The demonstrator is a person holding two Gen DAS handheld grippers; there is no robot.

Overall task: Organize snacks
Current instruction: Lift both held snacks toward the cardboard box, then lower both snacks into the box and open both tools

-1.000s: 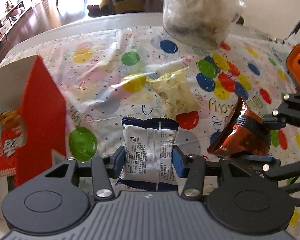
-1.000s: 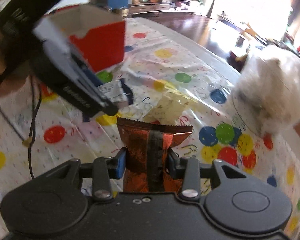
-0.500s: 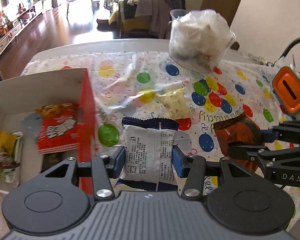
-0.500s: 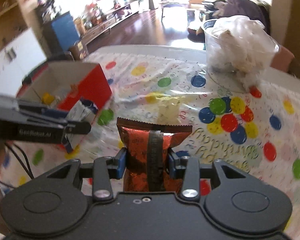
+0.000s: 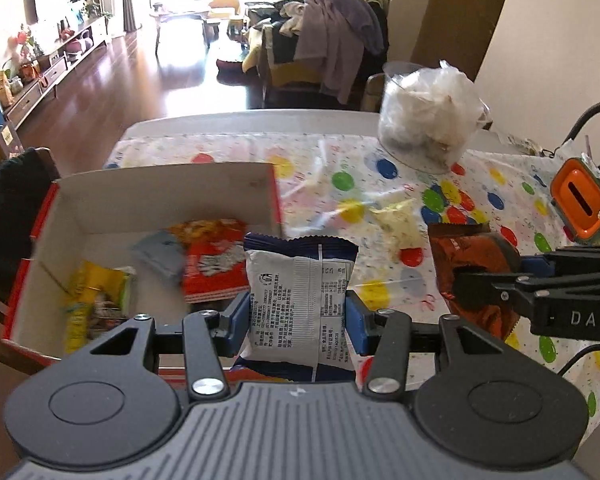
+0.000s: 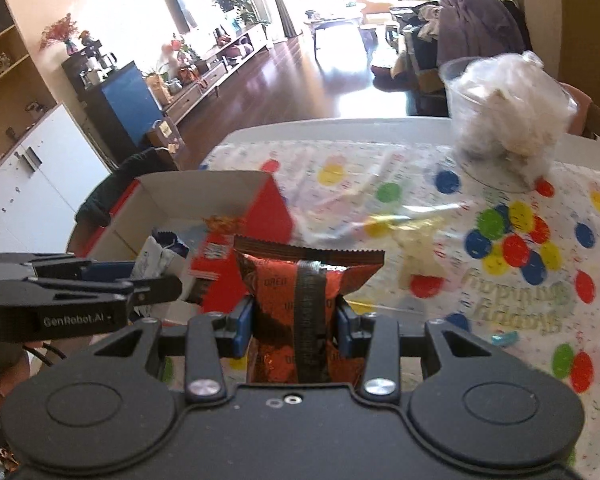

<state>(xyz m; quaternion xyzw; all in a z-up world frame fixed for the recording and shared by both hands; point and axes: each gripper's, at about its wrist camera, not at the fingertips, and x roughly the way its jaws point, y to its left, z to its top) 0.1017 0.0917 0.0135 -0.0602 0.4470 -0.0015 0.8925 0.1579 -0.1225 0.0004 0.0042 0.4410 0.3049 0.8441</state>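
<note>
The left gripper [image 5: 297, 316] has its jaws clamped on a white-and-blue snack packet [image 5: 300, 300], held upright above the near edge of the red cardboard box [image 5: 156, 196]. Beside it, the right gripper [image 6: 296, 326] pinches an orange-brown snack packet [image 6: 300, 292] above the tabletop [image 5: 244, 120]. Farther off, a yellow packet [image 5: 398, 220] lies on the polka-dot cloth [image 6: 500, 292].

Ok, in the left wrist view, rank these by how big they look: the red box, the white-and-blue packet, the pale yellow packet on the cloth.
1. red box
2. white-and-blue packet, held in the left gripper close to the camera, so it looks bigger than it is
3. pale yellow packet, farther off and blurred
</note>
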